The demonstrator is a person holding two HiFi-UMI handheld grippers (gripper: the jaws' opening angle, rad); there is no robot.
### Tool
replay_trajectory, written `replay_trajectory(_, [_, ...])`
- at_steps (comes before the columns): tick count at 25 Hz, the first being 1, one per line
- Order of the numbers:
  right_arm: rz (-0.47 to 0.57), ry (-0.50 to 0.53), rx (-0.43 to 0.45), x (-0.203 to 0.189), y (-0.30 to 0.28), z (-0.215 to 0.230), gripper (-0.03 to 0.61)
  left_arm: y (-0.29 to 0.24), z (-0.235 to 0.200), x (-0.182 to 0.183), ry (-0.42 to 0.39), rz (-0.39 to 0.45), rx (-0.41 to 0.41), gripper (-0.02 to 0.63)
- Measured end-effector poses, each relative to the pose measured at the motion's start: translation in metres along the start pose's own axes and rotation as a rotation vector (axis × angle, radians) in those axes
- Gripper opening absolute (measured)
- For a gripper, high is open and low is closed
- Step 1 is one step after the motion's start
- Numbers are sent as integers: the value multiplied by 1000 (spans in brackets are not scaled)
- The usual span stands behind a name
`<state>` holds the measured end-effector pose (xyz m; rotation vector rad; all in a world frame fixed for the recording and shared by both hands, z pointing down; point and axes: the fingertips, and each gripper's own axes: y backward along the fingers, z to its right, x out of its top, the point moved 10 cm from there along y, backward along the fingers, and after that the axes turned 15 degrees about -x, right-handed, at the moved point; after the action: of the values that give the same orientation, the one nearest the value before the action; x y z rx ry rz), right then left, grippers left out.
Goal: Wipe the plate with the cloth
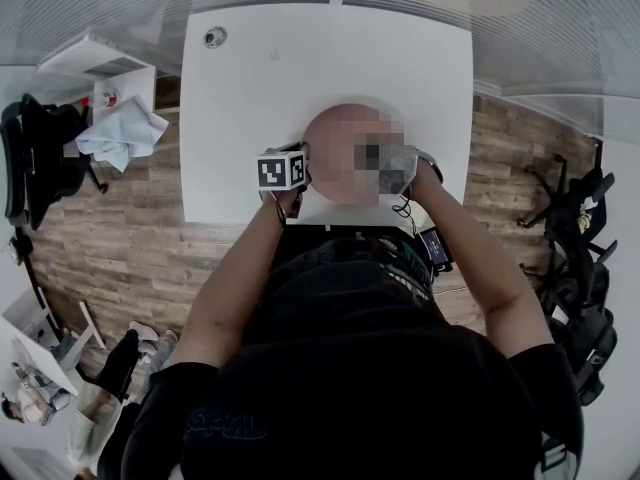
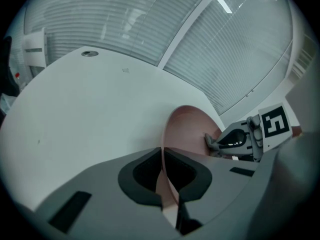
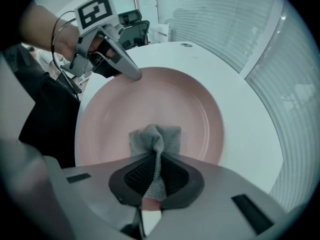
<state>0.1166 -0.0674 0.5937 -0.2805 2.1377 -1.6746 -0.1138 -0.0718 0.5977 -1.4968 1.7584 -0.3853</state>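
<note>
A pink plate [image 3: 165, 109] rests on the white table [image 1: 300, 68]; in the head view a mosaic patch covers most of it. My left gripper [image 2: 162, 156] is shut on the plate's rim [image 2: 187, 126], which runs edge-on between its jaws. In the right gripper view the left gripper [image 3: 136, 75] clamps the plate's far-left rim. My right gripper [image 3: 154, 159] is shut on a grey knitted cloth [image 3: 156, 139], whose free end is bunched on the plate's inner surface near the close rim. In the head view both grippers [image 1: 290, 180] [image 1: 400, 173] flank the plate at the table's near edge.
A round metal grommet [image 1: 215, 36] sits in the table's far-left corner. A crumpled light-blue fabric [image 1: 122, 133] lies on a low white shelf to the left. Black chairs [image 1: 575, 228] stand on the wooden floor at the right. Slatted blinds line the far side.
</note>
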Motion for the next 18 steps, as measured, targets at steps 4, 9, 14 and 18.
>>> replay_trajectory(4, [-3,-2,-38,8,-7,22,37,1,-2,1,2,-3,-7,28])
replay_trajectory(9, [20,23,-82,32,-17,46,37,1,-2,0,13,3,-14,28])
replay_trajectory(14, [86,30,-81,64,-25,53,35,0,-2,1,15,6,-10,28])
replay_trajectory(18, [128,60,-65,87,-28,46,35,0,-1,0,18,4,-11,28])
